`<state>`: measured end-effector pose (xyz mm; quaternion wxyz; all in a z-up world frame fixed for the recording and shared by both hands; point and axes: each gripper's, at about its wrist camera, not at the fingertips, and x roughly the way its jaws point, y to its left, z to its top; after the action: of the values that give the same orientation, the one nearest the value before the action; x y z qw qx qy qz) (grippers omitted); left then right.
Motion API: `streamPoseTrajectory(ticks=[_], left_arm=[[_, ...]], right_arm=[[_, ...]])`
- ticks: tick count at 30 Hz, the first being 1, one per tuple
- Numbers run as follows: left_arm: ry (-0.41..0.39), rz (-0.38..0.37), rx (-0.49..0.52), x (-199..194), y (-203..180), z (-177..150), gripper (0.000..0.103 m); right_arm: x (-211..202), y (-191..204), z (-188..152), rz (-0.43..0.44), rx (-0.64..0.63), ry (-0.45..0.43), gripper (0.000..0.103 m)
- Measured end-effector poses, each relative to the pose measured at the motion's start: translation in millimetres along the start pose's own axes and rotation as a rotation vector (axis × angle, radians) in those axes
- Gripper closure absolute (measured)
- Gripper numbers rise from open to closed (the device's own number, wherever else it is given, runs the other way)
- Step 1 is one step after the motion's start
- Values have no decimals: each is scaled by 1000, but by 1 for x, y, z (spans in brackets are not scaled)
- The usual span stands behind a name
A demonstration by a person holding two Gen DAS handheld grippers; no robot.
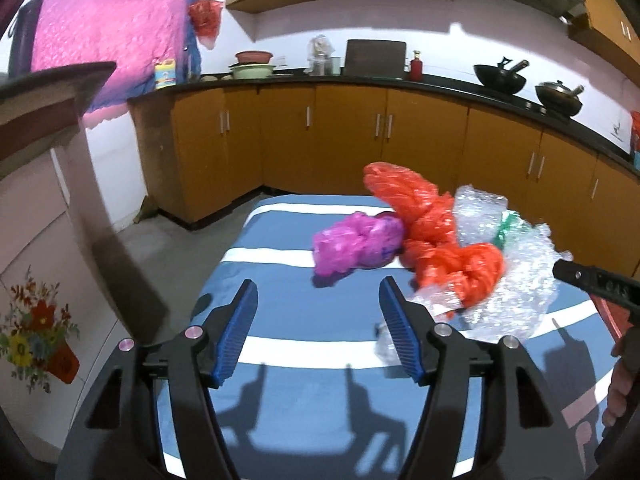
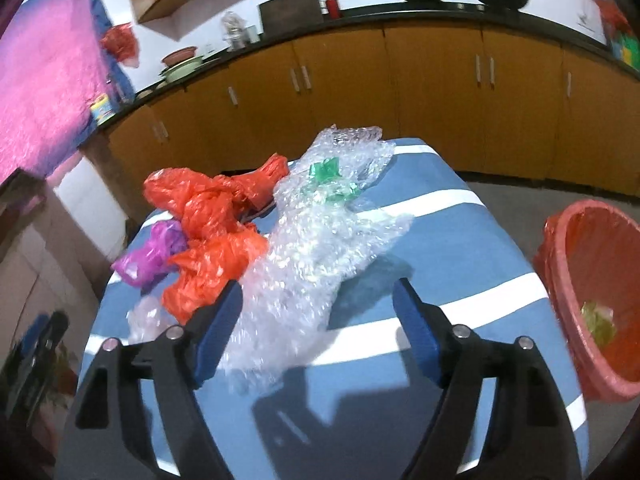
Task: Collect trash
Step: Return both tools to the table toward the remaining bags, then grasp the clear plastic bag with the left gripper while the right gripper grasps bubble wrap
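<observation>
The left gripper point(image 1: 318, 296) hangs above the blue cloth with white stripes point(image 1: 280, 312) that covers the table, its 2 blue-padded fingers point(image 1: 240, 324) spread wide with nothing between them. Ahead of it and slightly to its right lies a crumpled magenta plastic bag point(image 1: 356, 246). Further right sits a knotted orange plastic bag point(image 1: 436, 232), touching the magenta one, and a heap of clear bubble wrap point(image 1: 516, 292) pressed against the orange bag's right side. A small scrap of clear plastic point(image 1: 386, 346) lies just beside the right finger of this gripper.

The right gripper point(image 2: 318, 304) is also fully open and holds nothing. The bubble wrap point(image 2: 316, 256) lies directly ahead and reaches down between its fingers, though whether a pad touches it is hard to say (the frame is motion-blurred). A green bit of plastic point(image 2: 330, 178) sits inside the wrap at its far end. The orange bag point(image 2: 212, 224) is ahead to the left, its lower corner just beside the left finger point(image 2: 218, 328), and the magenta bag point(image 2: 152, 254) lies beyond that.

To the right of this gripper, off the table edge, stands a pink basin lined with a red bag point(image 2: 560, 280), with a little yellowish trash point(image 2: 598, 320) at its bottom.
</observation>
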<state>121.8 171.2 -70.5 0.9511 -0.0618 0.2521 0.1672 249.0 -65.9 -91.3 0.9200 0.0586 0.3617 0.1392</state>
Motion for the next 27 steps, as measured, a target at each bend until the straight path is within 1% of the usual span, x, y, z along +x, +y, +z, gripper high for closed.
streamPoseTrajectory(ticks=[2,5,7,9,10,11,14,16,19,24,27], left_arm=[[2,0,-7,1,8,-3,39],[7,-6,-12,2,15,-5,39],[11,-10,-11,4,15,-6,39],[15,-15,-6,6,14,-7,39],[18,-20,-2,8,13,-7,39],[20,-24,1,9,12,-7,39],[26,-41,13,14,6,-8,39],[28,-57,25,16,0,-8,38],[29,-83,49,18,-10,-8,34],[44,-128,87,24,-30,-9,30],[62,-138,110,31,-41,-10,30]], right_arm=[[8,1,1,-30,13,4,23],[23,1,1,-37,47,35,23],[31,3,-1,-54,41,48,24],[36,5,-4,-61,21,54,43],[38,6,-6,-64,10,64,63],[40,6,-7,-65,6,70,73],[35,6,-11,-73,-24,54,88],[27,4,-12,-82,-48,34,90],[14,-3,-12,-91,-61,3,93],[-11,-13,-15,-60,-108,-39,93],[-22,-18,-19,-79,-141,-58,94]])
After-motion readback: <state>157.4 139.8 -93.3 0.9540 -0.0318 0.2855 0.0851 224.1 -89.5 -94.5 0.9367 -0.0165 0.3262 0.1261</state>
